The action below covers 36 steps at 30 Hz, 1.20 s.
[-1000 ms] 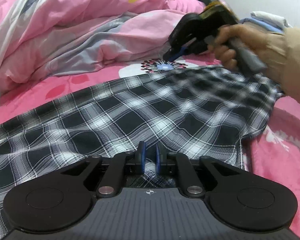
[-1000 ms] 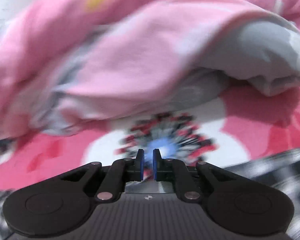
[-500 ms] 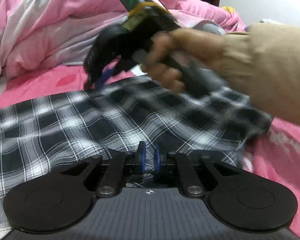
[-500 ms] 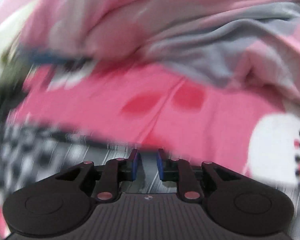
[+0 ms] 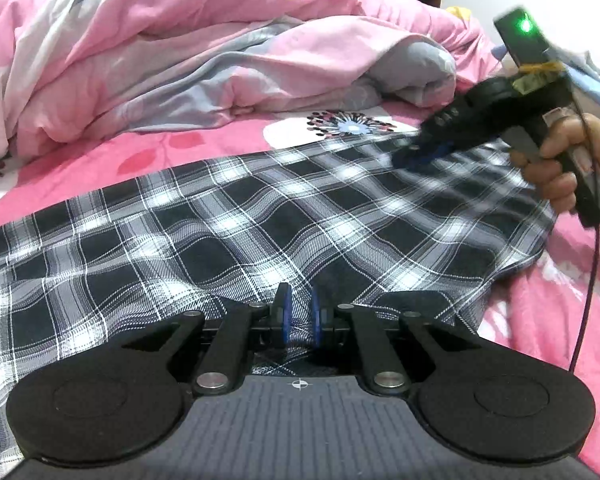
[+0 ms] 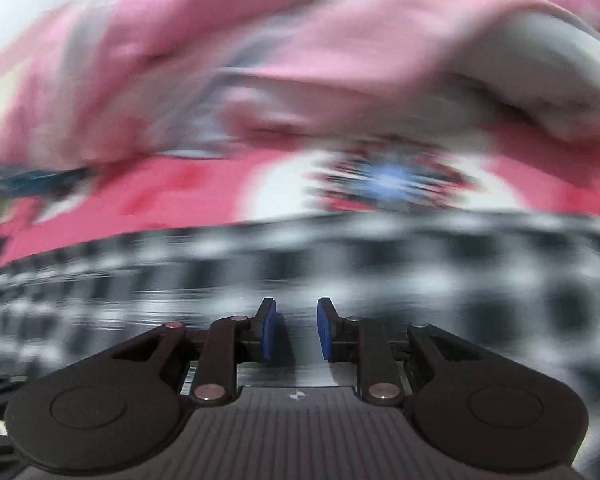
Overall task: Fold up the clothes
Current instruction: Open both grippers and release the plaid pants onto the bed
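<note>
A black and white plaid garment point(image 5: 260, 232) lies spread on the pink bed. My left gripper point(image 5: 298, 314) is shut on its near edge, a fold of plaid cloth showing between the blue pads. My right gripper point(image 6: 297, 330) is partly open and empty, its blue pads apart above the plaid cloth point(image 6: 340, 264); that view is motion-blurred. In the left wrist view the right gripper point(image 5: 424, 156) hovers low over the garment's far right part, held by a hand.
A rumpled pink and grey duvet point(image 5: 180, 48) is heaped along the back of the bed. The pink flowered sheet point(image 5: 560, 320) shows right of the garment. A cable point(image 5: 588, 292) hangs from the right gripper.
The right gripper swept left across the garment, then back to its far right side, and its jaws have opened wider. The left gripper has stayed shut on the near edge.
</note>
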Each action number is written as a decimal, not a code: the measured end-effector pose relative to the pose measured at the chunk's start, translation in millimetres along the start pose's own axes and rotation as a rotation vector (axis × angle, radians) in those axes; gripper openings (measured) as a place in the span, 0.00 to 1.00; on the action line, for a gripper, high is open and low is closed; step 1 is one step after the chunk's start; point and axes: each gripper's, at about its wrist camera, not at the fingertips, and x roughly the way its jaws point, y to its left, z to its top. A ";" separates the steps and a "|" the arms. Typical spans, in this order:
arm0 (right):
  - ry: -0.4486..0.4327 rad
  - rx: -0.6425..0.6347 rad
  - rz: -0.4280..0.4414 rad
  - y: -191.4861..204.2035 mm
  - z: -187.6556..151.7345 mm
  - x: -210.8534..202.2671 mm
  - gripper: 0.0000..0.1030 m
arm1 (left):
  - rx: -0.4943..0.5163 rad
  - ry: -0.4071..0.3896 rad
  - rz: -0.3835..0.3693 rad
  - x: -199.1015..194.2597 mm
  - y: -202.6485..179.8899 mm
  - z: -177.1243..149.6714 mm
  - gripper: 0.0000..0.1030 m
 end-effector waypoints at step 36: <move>-0.286 0.425 -0.147 -79.7 -169.8 -228.6 0.67 | -0.125 -0.161 -0.047 -41.3 10.2 5.0 0.46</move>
